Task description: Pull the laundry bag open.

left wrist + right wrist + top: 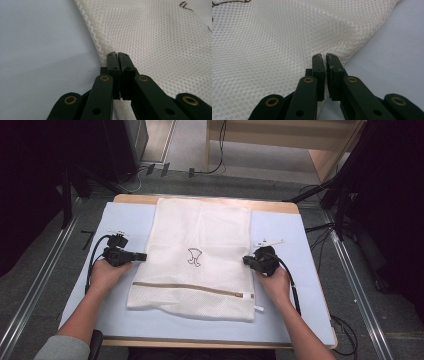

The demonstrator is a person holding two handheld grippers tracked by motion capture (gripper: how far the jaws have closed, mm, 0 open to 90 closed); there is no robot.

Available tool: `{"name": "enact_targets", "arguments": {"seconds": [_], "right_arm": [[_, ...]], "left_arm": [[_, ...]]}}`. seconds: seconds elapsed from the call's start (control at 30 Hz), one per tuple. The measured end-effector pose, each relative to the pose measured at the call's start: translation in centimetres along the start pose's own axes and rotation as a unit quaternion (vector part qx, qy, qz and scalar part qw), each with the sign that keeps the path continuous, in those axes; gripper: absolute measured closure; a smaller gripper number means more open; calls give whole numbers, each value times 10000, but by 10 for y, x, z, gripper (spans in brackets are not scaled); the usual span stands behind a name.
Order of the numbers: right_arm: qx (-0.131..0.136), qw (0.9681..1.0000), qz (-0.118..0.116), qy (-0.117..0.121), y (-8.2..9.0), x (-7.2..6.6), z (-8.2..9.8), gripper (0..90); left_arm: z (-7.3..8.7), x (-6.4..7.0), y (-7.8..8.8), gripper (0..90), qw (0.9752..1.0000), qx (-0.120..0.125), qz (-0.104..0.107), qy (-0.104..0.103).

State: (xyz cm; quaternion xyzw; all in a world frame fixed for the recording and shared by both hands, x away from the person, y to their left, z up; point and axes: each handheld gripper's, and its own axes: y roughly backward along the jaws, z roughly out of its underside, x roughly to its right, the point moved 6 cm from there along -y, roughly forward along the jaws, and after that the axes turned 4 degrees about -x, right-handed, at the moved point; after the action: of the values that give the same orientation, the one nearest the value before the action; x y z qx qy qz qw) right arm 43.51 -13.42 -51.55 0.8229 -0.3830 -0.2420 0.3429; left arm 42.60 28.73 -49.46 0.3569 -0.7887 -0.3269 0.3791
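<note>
We note a wooden table (pixel 210 198) with a light tan edge showing at its far and near sides. A pale blue mat (pixel 290 235) covers nearly the whole top and lies flat. Directly on the mat lies a white mesh laundry bag (pixel 200 235), spread out near the centre, its long axis running away from the person. A tan zipper (pixel 192 287) crosses the bag near its near end. A small dark mark (pixel 194 256) sits mid-bag.
</note>
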Motion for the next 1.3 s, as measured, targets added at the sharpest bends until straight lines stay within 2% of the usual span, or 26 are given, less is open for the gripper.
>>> {"name": "enact_targets", "arguments": {"seconds": [0.13,0.17,0.27,0.37,0.47,0.53,0.57,0.63,0.77,0.9,0.93,0.97,1.03,1.17,1.3], "right_arm": [[31,10000,46,6,-1,0,-1,865],[34,10000,31,69,-2,1,-2,863],[15,10000,37,-23,-4,2,-5,853],[40,10000,63,-33,-1,2,-6,781],[225,9997,-16,-97,14,-2,-8,703],[364,9992,-134,-125,27,-6,-7,694],[406,9989,-199,-125,32,-9,-5,702],[409,9987,-294,-78,42,-17,1,728],[242,9988,-420,81,52,-32,18,779],[123,9986,-475,220,62,-42,34,900],[59,9980,-573,247,64,-44,39,900],[6,9977,-643,236,64,-46,41,900],[-159,9960,-787,404,63,-54,51,900],[-293,9946,-695,712,57,-61,61,900],[-429,9940,-726,695,55,-61,68,900]], "left_arm": [[1,-2,1,899,10000,4,-14,28],[1,-3,1,897,10000,-5,-22,32],[1,-3,0,876,10000,5,-12,37],[1,1,5,823,9999,80,17,-59],[-2,12,14,732,9995,217,100,-194],[-4,22,19,716,9988,287,267,-284],[-5,26,21,708,9986,308,277,-334],[-8,40,24,711,9975,331,388,-498],[-13,63,25,712,9958,368,512,-664],[-15,92,21,729,9924,278,694,-980],[-16,98,20,754,9916,262,740,-1029],[-17,107,18,767,9903,227,808,-1109],[-18,120,14,772,9884,200,884,-1218],[-20,142,4,771,9848,161,1054,-1370],[-20,163,-7,779,9809,84,1190,-1539]]}}
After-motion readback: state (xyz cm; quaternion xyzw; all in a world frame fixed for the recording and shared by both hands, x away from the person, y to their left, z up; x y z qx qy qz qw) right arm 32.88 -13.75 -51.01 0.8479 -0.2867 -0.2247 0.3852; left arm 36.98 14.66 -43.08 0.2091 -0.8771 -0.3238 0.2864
